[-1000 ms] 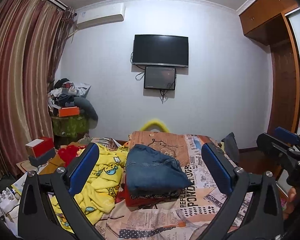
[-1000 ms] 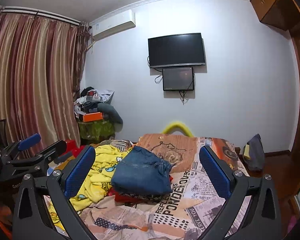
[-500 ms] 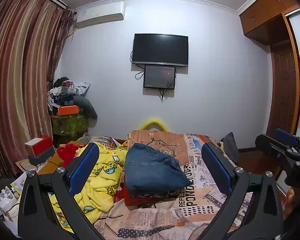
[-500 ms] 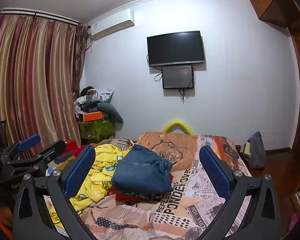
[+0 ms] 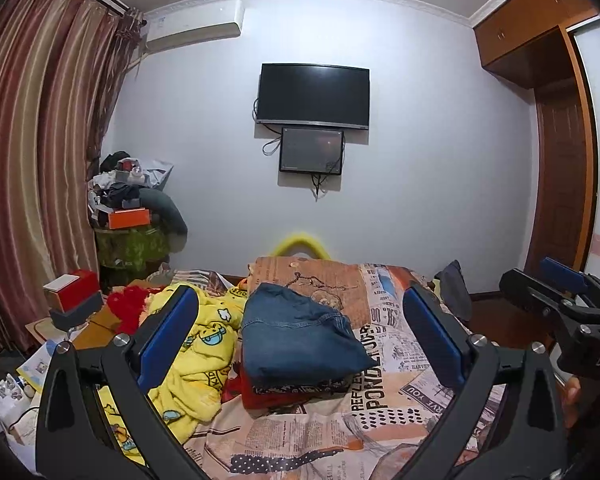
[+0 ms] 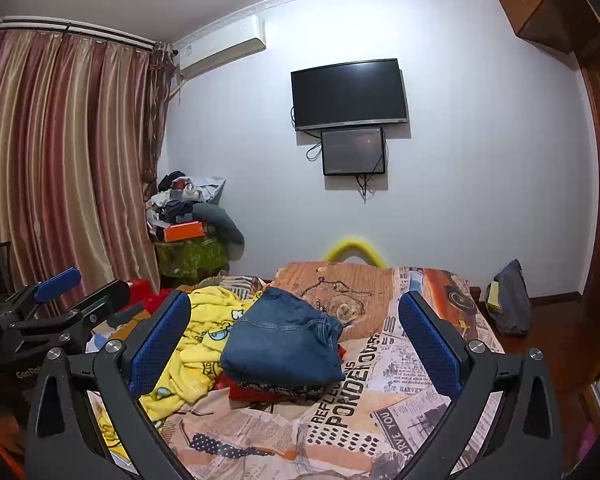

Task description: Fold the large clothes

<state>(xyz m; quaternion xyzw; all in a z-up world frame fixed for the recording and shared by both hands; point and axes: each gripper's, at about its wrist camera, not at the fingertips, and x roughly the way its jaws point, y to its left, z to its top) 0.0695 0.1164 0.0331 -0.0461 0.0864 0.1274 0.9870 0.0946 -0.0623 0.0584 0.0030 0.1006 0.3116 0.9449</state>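
Left gripper (image 5: 300, 332) with black angular frame, blue textured pads (image 5: 168, 338) lining the jaws, silver screws at the joints, right gripper (image 6: 294, 330) of matching build, white lettering on its black body, bare fingers (image 5: 571, 400) behind.

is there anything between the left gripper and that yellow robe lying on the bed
Nothing visible blocks it. The left gripper is open above the bed, and the yellow robe lies crumpled and uncovered beside the folded jeans, not under them.
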